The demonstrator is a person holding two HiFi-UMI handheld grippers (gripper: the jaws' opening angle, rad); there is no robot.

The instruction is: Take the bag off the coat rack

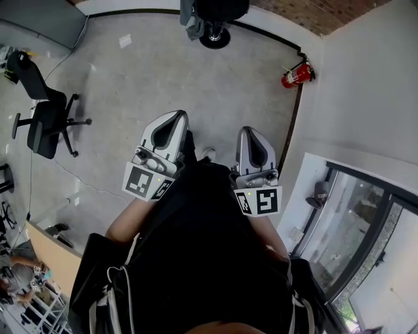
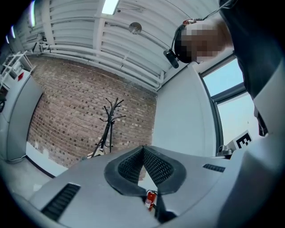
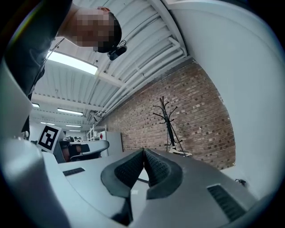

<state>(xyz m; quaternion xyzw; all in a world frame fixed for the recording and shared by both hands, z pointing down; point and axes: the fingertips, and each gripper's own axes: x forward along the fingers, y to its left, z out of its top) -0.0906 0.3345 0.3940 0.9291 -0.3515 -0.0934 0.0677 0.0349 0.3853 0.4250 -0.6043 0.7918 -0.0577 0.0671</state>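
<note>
The black coat rack (image 1: 214, 36) stands far ahead by the brick wall; only its round base and lower pole show in the head view. A dark shape (image 1: 222, 8) with grey cloth (image 1: 189, 19) beside it hangs over the base; I cannot tell if it is the bag. In the gripper views the coat rack (image 2: 109, 127) (image 3: 168, 122) is small and distant, its hooks look bare, and something pale lies at its foot. My left gripper (image 1: 175, 117) (image 2: 143, 148) and right gripper (image 1: 248, 132) (image 3: 144, 151) are held close to my body, both shut on nothing.
A red fire extinguisher (image 1: 295, 75) (image 2: 150, 199) stands by the white wall on the right. A black office chair (image 1: 42, 111) is at the left. A glass door (image 1: 366, 235) is at the lower right. Grey concrete floor (image 1: 163, 72) stretches between me and the rack.
</note>
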